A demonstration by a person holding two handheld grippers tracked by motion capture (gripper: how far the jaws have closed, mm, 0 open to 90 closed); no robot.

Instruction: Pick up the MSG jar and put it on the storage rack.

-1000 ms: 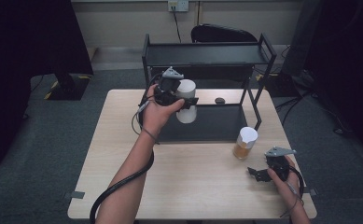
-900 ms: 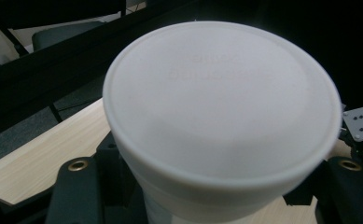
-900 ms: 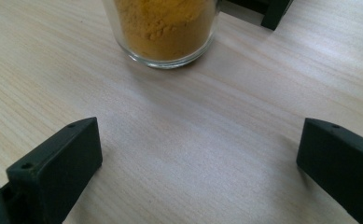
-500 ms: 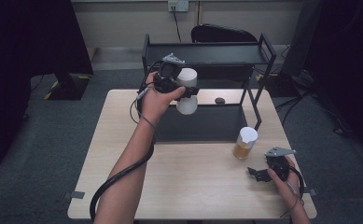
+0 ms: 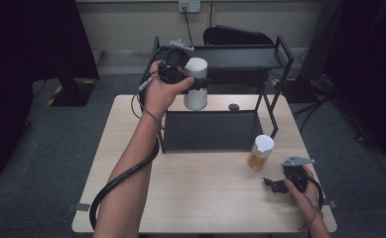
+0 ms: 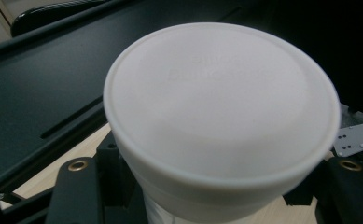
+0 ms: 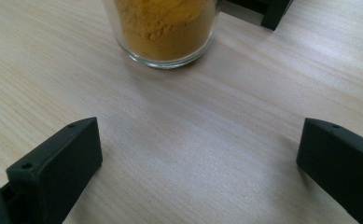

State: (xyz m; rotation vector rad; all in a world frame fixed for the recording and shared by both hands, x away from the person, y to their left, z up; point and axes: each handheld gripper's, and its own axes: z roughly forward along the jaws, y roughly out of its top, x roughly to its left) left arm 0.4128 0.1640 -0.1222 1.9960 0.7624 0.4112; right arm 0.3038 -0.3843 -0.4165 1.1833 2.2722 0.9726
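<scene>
A white lidded jar [image 5: 196, 84] hangs in the air in front of the black rack's top shelf [image 5: 240, 57], and my left gripper [image 5: 193, 83] is shut on it. In the left gripper view the jar's white lid [image 6: 221, 102] hides most of the jaws on either side of it. A glass jar of orange powder with a white lid [image 5: 260, 152] stands on the table right of the rack. My right gripper [image 5: 274, 184] rests open near the table's front right; in the right gripper view the powder jar [image 7: 163, 30] stands just beyond its wide-apart fingertips.
The black two-tier rack [image 5: 210, 130] takes up the back middle of the wooden table [image 5: 200, 198]. A small dark object [image 5: 233, 106] lies on the table behind the lower shelf. A dark chair [image 5: 237, 35] stands behind the rack.
My left gripper has risen with the white jar, from in front of the lower shelf to the height of the top shelf. The right gripper has stayed put.
</scene>
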